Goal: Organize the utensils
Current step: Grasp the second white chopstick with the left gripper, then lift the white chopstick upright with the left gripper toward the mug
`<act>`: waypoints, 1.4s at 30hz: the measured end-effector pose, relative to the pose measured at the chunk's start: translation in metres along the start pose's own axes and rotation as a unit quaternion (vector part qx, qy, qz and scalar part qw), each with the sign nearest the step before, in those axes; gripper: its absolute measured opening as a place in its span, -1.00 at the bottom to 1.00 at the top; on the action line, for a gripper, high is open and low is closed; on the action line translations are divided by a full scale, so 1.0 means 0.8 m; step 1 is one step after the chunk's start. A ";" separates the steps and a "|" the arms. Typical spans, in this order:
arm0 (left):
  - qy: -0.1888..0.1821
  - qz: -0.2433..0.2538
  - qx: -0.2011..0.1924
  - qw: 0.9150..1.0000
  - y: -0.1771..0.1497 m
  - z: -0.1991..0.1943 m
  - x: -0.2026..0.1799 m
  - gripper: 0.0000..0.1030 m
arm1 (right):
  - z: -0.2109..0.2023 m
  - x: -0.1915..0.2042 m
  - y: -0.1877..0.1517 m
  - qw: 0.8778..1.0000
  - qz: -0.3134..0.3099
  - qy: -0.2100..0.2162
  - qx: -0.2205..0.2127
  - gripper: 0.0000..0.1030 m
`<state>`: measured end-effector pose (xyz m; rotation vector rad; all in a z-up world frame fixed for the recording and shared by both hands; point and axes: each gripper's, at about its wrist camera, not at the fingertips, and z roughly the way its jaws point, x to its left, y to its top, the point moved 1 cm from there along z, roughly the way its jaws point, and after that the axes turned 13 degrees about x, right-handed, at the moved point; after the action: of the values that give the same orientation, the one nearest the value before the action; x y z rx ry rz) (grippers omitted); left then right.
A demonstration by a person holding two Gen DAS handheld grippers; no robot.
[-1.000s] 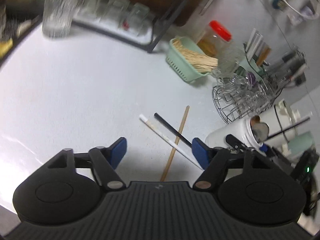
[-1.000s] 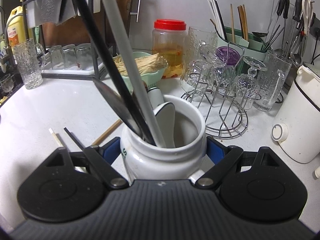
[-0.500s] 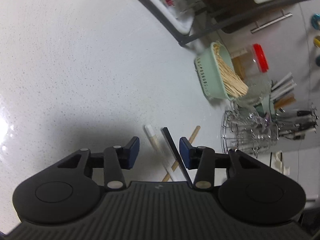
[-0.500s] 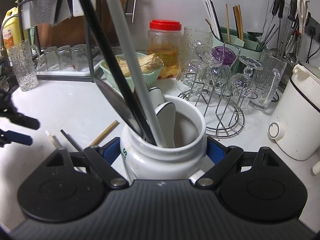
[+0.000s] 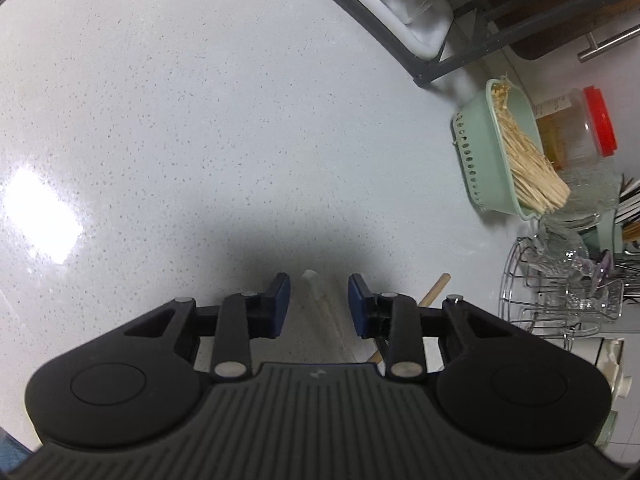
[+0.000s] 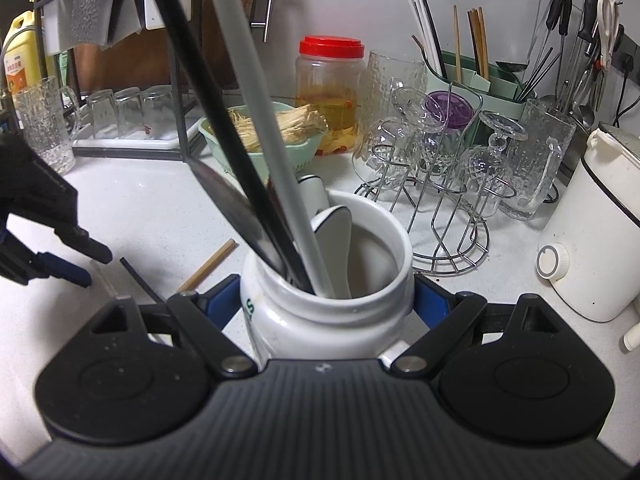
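Three chopsticks lie on the white counter: a white chopstick (image 5: 316, 294), a black chopstick (image 6: 140, 280) and a wooden chopstick (image 5: 434, 290). My left gripper (image 5: 318, 296) points down at them, jaws closing, with the white chopstick's end between the blue pads (image 5: 280, 304), which stand apart from it. The right finger mostly hides the black one in the left wrist view. My right gripper (image 6: 326, 300) is shut on a white ceramic jar (image 6: 320, 320) that holds a black spatula, a grey handle and white spoons. The left gripper (image 6: 90, 266) also shows at the right wrist view's left edge.
A green basket (image 5: 486, 160) of sticks and a red-lidded jar (image 6: 330, 92) stand behind. A wire rack of glasses (image 6: 440, 200), a green chopstick holder (image 6: 480, 76), a white kettle (image 6: 588, 232) and a black dish rack (image 5: 400, 20) line the back and right.
My left gripper came down over the chopsticks and rolled, and its jaws narrowed around the white chopstick. The right gripper and the jar have not moved.
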<state>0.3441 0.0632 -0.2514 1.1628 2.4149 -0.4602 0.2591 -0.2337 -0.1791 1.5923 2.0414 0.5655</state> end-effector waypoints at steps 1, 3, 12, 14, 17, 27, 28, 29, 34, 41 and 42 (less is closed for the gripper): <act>0.009 -0.001 0.002 1.000 0.002 0.001 -0.004 -0.28 | 0.000 0.000 0.000 1.000 -0.001 0.001 0.000 0.77; 0.029 -0.004 0.005 1.000 0.006 0.002 -0.012 -0.28 | 0.001 -0.001 0.001 1.000 -0.003 0.002 0.001 0.78; 0.127 0.010 0.007 0.992 0.013 0.014 -0.052 -0.29 | 0.002 -0.003 0.001 1.000 -0.008 0.010 -0.001 0.77; 0.141 0.009 0.012 0.990 0.014 0.016 -0.056 -0.29 | 0.001 -0.003 0.001 1.000 -0.008 0.010 -0.002 0.77; 0.162 0.000 0.022 0.987 0.013 0.022 -0.063 -0.29 | 0.001 -0.002 0.000 1.000 -0.008 0.010 -0.005 0.77; 0.219 -0.014 0.026 0.975 0.010 0.039 -0.086 -0.32 | 0.001 -0.004 -0.003 1.000 -0.007 0.012 -0.018 0.77; 0.222 -0.015 0.027 0.975 0.010 0.041 -0.088 -0.33 | 0.001 -0.004 -0.003 1.000 -0.008 0.012 -0.019 0.77; 0.226 -0.016 0.027 0.974 0.012 0.044 -0.092 -0.34 | 0.001 -0.004 -0.003 1.000 -0.008 0.012 -0.019 0.77; 0.235 -0.004 0.013 0.972 0.014 0.048 -0.107 -0.68 | 0.001 -0.004 -0.004 1.000 -0.009 0.012 -0.020 0.77; 0.231 0.035 0.000 0.972 0.011 0.049 -0.114 -0.80 | 0.002 -0.006 -0.002 1.000 -0.015 0.017 -0.013 0.77; 0.229 0.039 -0.003 0.973 0.011 0.048 -0.112 -0.81 | 0.002 -0.006 -0.002 1.000 -0.015 0.017 -0.012 0.77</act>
<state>0.4105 -0.0082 -0.2400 1.4890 2.7320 -0.1693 0.2597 -0.2388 -0.1804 1.5447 2.0719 0.6084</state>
